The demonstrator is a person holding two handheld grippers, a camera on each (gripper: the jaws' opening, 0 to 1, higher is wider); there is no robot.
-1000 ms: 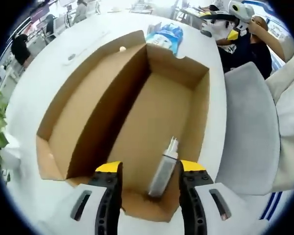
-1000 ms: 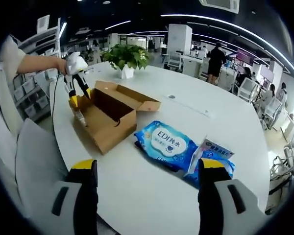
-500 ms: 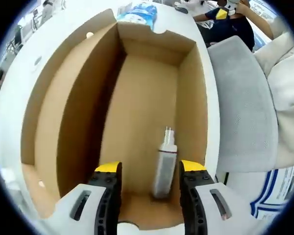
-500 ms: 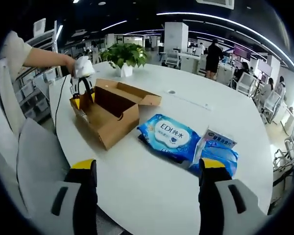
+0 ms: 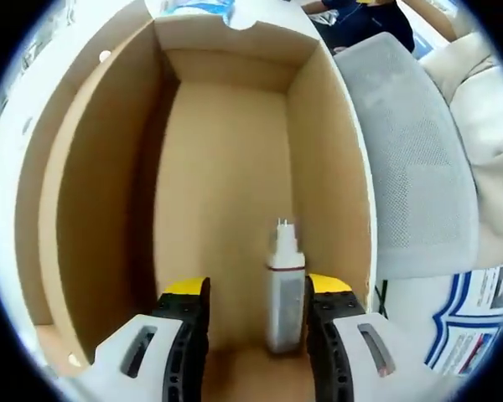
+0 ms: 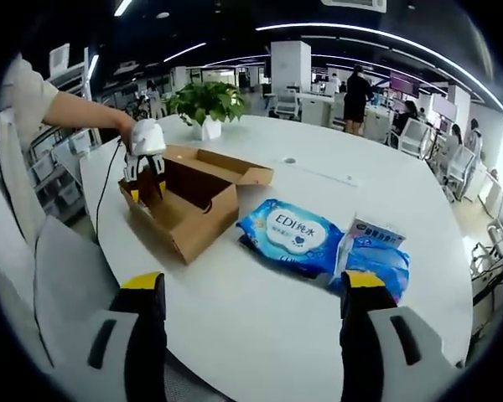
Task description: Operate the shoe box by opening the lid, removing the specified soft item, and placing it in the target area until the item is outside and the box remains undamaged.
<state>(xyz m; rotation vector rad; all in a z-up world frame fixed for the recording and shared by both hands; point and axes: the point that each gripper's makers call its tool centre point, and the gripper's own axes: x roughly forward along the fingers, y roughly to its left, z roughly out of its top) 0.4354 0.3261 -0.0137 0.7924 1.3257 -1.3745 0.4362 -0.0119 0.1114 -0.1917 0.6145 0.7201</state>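
The brown cardboard shoe box (image 5: 335,151) stands open, and I look down into it in the left gripper view. A small white tube (image 5: 283,289) with a dark band lies on the box floor, close to the right jaw. My left gripper (image 5: 256,289) is open, its yellow-tipped jaws lowered inside the box on either side of the tube. In the right gripper view the box (image 6: 193,205) sits on the white round table (image 6: 260,327) with its lid folded back, and the left gripper (image 6: 144,172) dips into it. My right gripper (image 6: 251,289) is open and holds nothing above the table.
Two blue wet-wipe packs (image 6: 289,234) (image 6: 373,255) lie on the table right of the box. A potted plant (image 6: 205,105) stands at the far side. A grey chair (image 5: 419,167) is next to the box. A person's arm (image 6: 75,109) holds the left gripper.
My left gripper has gone down into the box, so its walls now surround the jaws and the tube lies between them. The right gripper stays open over the table.
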